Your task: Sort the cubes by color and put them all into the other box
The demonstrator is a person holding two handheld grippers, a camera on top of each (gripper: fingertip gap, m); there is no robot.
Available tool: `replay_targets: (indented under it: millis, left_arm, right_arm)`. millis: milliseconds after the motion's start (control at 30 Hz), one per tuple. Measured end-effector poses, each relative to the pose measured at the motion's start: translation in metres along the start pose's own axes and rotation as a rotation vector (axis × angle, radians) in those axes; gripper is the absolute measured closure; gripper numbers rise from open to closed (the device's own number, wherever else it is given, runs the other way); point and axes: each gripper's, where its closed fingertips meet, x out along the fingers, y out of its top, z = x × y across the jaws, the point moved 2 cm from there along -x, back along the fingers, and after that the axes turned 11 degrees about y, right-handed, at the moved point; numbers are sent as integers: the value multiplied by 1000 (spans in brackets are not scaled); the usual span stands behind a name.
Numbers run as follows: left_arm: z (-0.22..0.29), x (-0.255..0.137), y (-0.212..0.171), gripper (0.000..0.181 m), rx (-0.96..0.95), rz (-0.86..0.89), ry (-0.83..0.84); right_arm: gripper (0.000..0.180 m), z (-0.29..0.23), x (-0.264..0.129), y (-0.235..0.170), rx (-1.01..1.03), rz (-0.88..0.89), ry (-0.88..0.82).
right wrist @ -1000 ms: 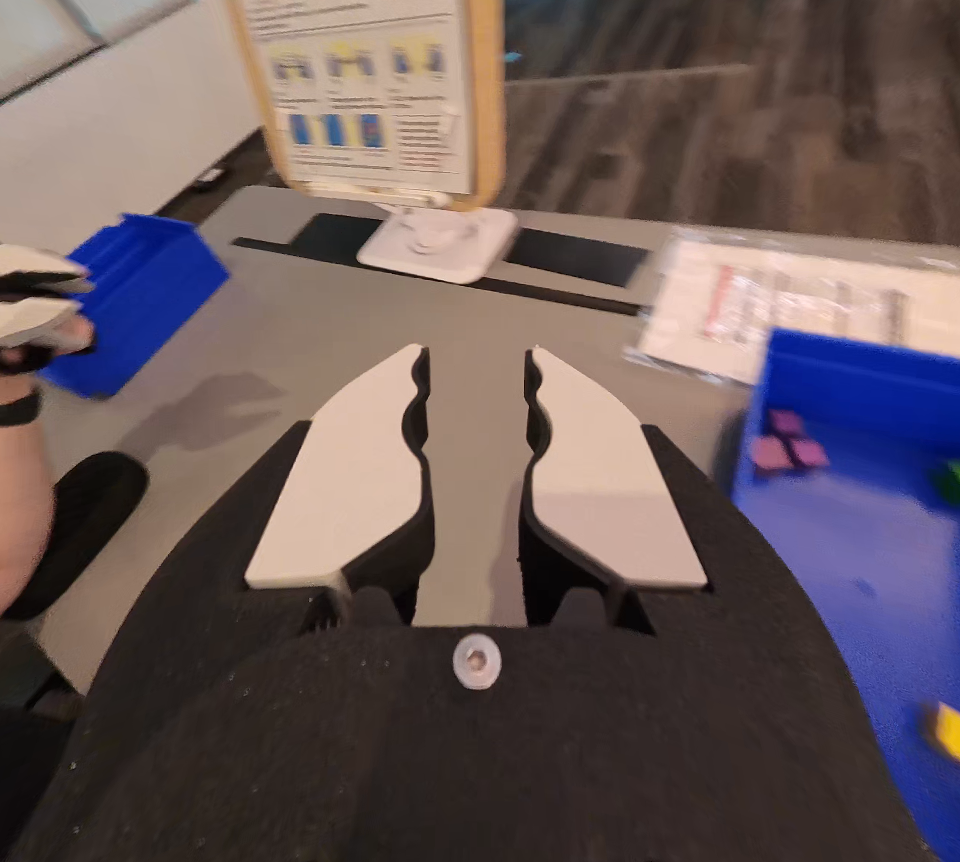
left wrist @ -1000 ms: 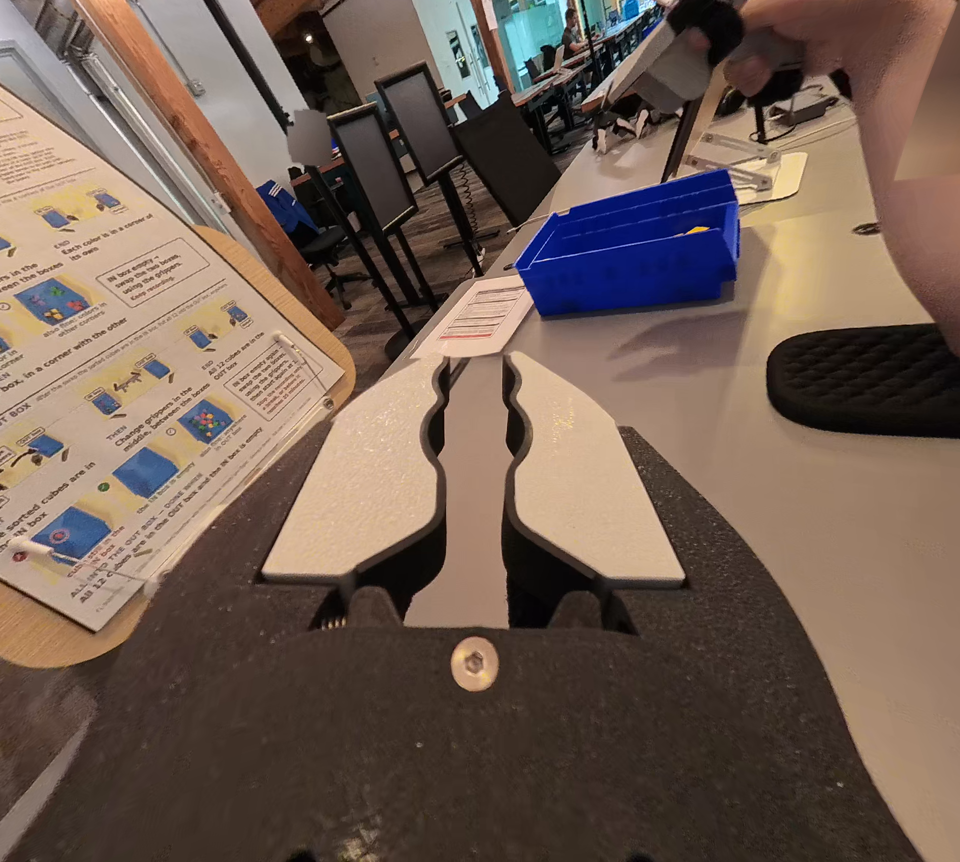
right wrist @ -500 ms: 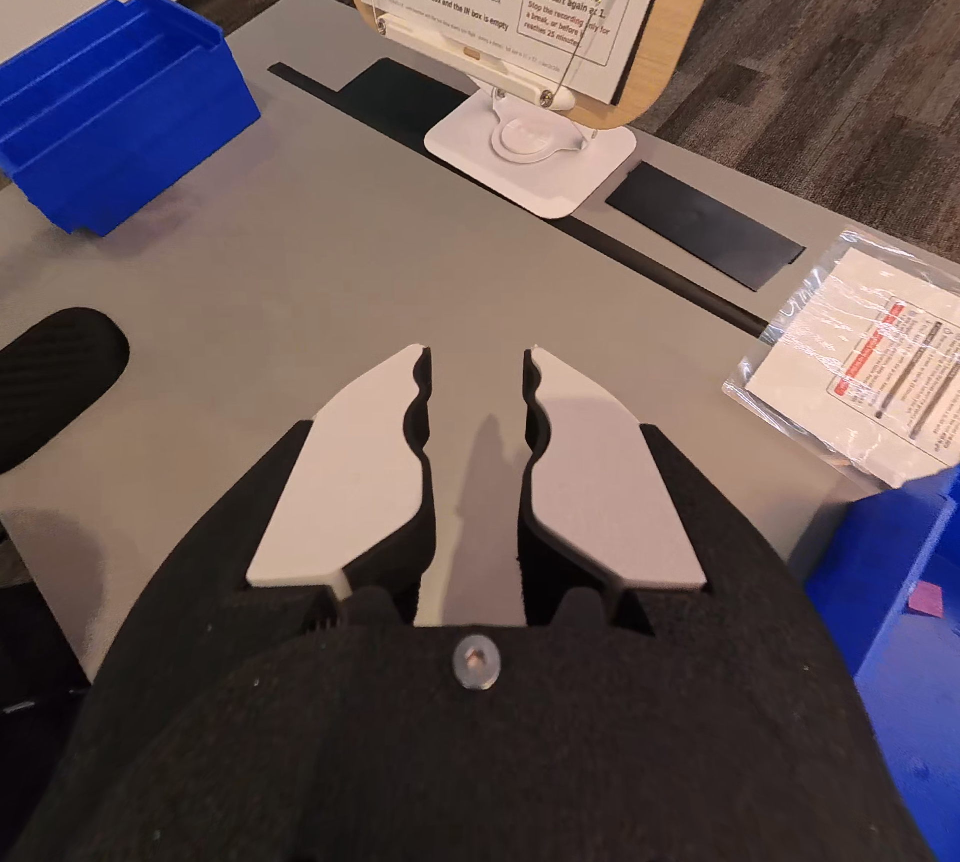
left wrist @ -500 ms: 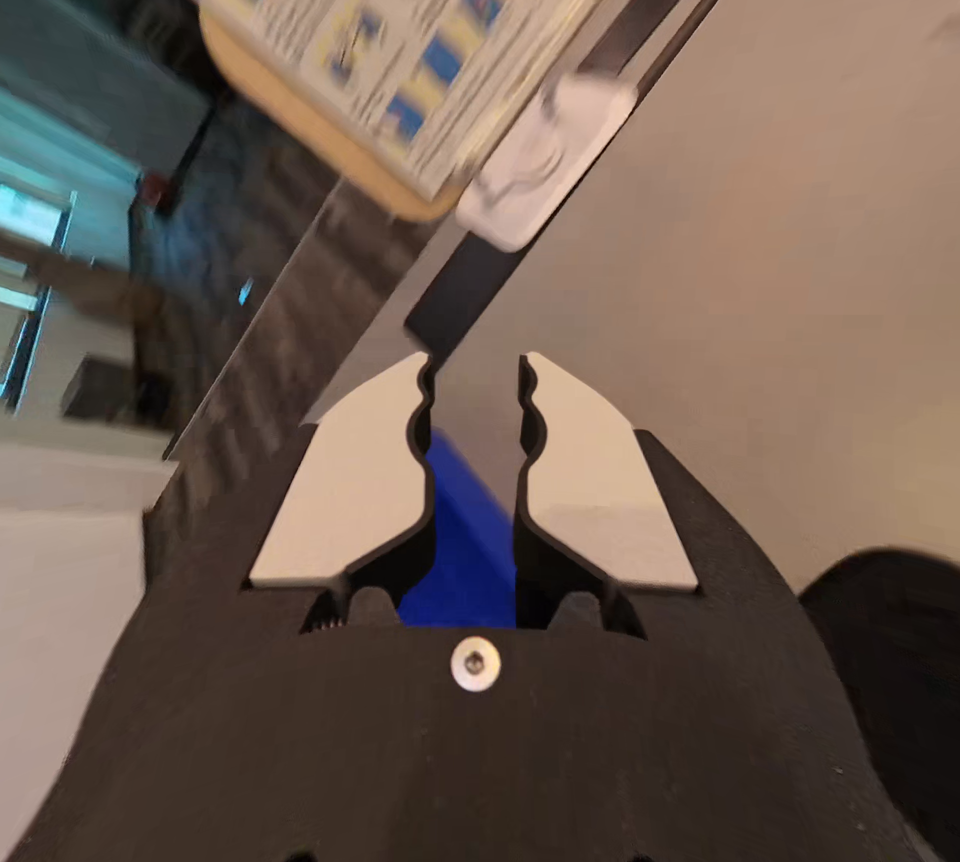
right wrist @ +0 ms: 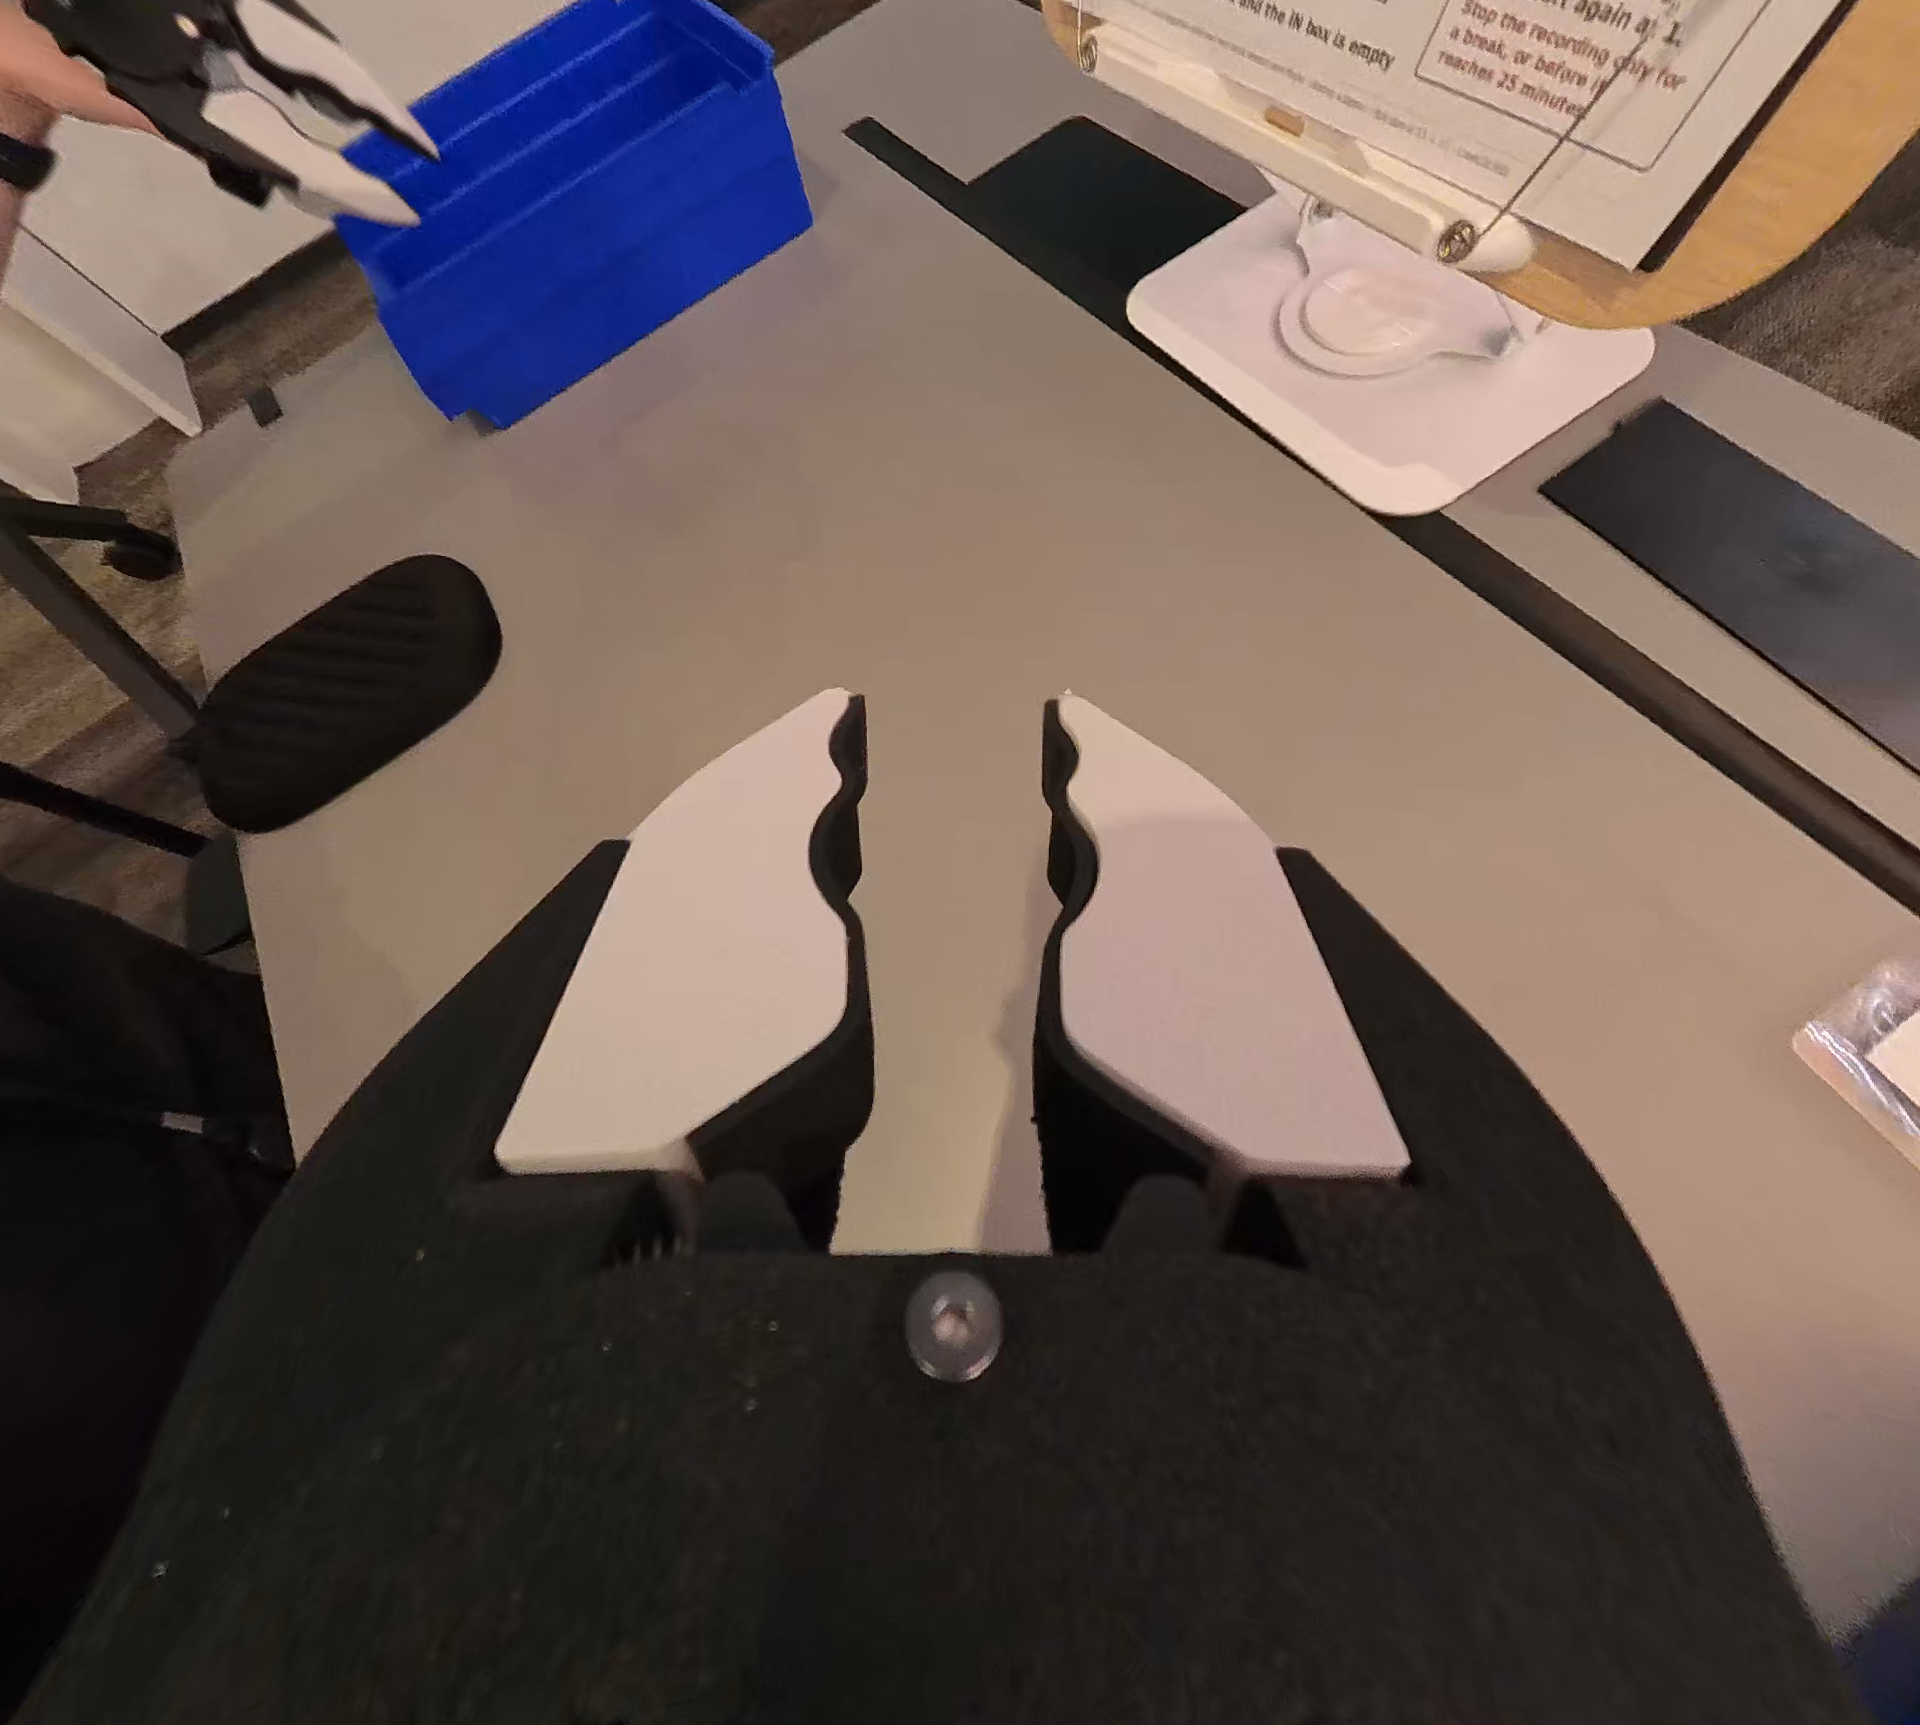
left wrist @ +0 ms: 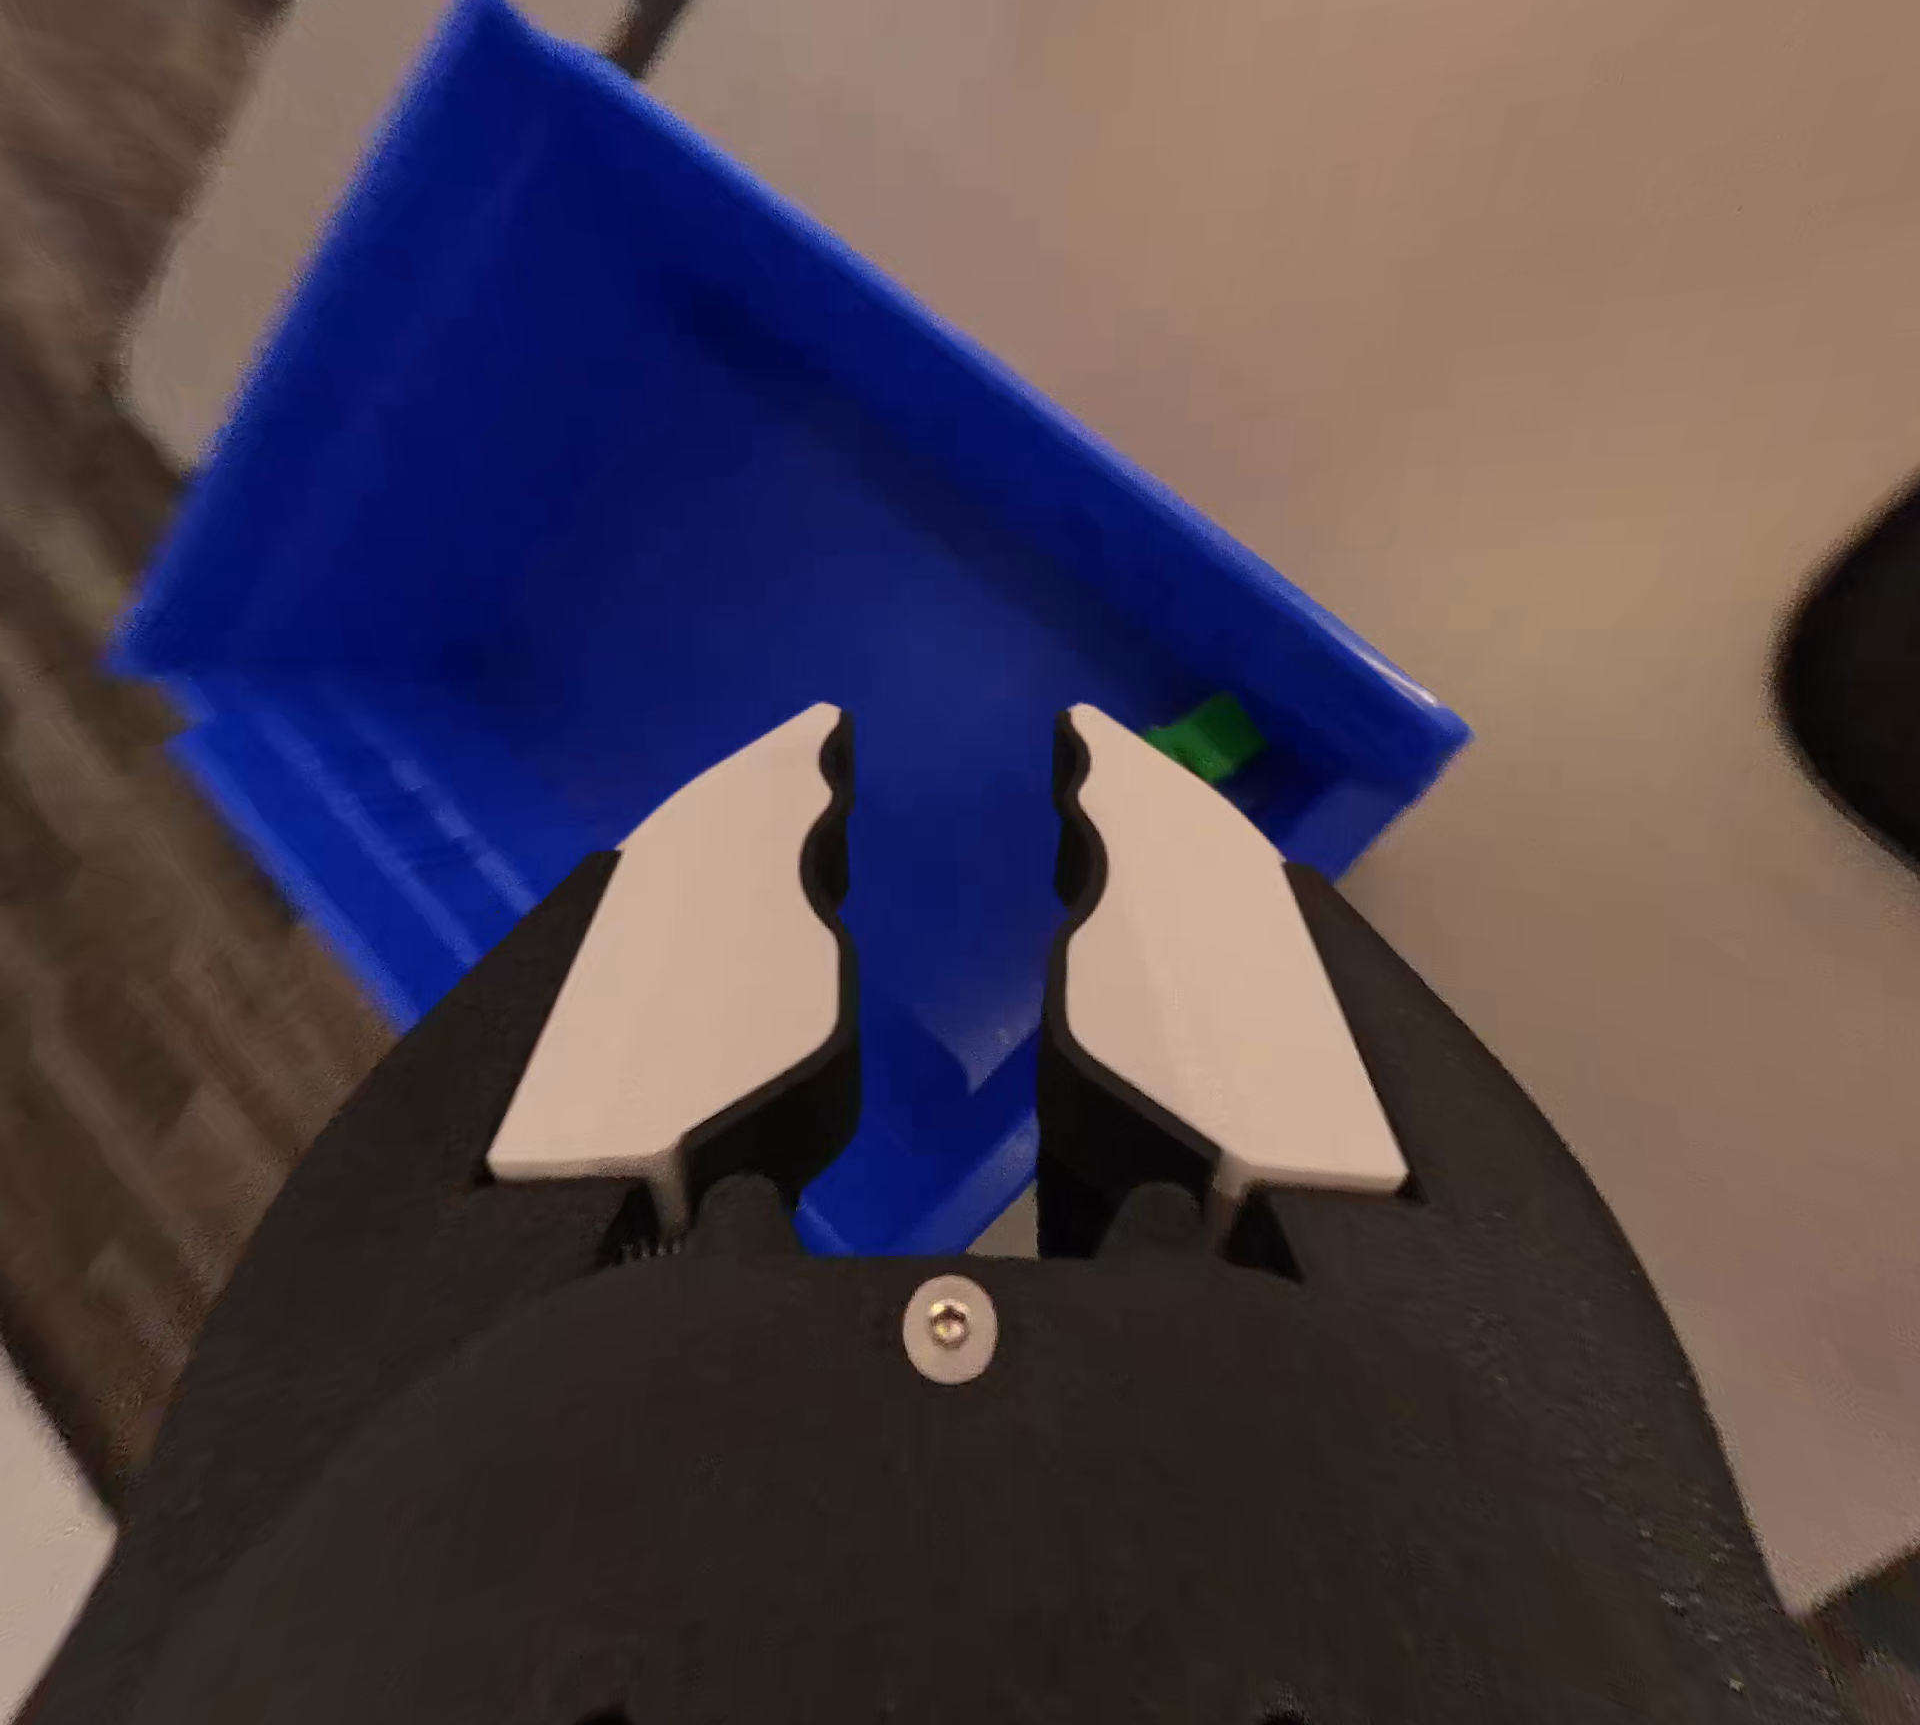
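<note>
Barely begun, by the look of it. In the right wrist view, lower centre: right gripper (right wrist: 951, 719) poised over bare grey table (right wrist: 935, 480), jaws moderately apart, nothing between them. Farther off, upper left of that frame: left gripper (right wrist: 400, 174) tilted down over the near end of the blue box (right wrist: 623, 221), tips parted. In the left wrist view, same gripper (left wrist: 951, 730) aimed down into the box (left wrist: 582, 449), jaws open and empty. Only one green cube (left wrist: 1210, 730) visible there, tucked in the right-hand corner; rest of the floor bare. Other cubes and the second box out of frame, so most sorting presumably left.
</note>
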Motion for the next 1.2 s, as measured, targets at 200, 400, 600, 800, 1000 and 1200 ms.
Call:
replay_targets:
  millis: [200, 400, 600, 800, 1000, 1200]
  left_arm:
    - [25, 27, -34, 144, 54, -192, -179]
    - [45, 47, -43, 139, 65, -329, -244]
    - [52, 56, -39, 140, 50, -346, -298]
    - [48, 62, -44, 141, 41, -386, -311]
    - [37, 65, -50, 141, -11, -373, -304]
    - [39, 59, -54, 144, -18, -346, -345]
  right_arm:
    - [148, -9, 1, 6, 7, 42, 28]
    - [148, -9, 5, -2, 31, 25, 25]
    - [148, -7, 5, -5, 42, 20, 21]
    - [148, -6, 0, -7, 47, 25, 11]
    - [148, -5, -1, -9, 50, 20, 1]
    - [149, -5, 0, -9, 49, 17, 7]
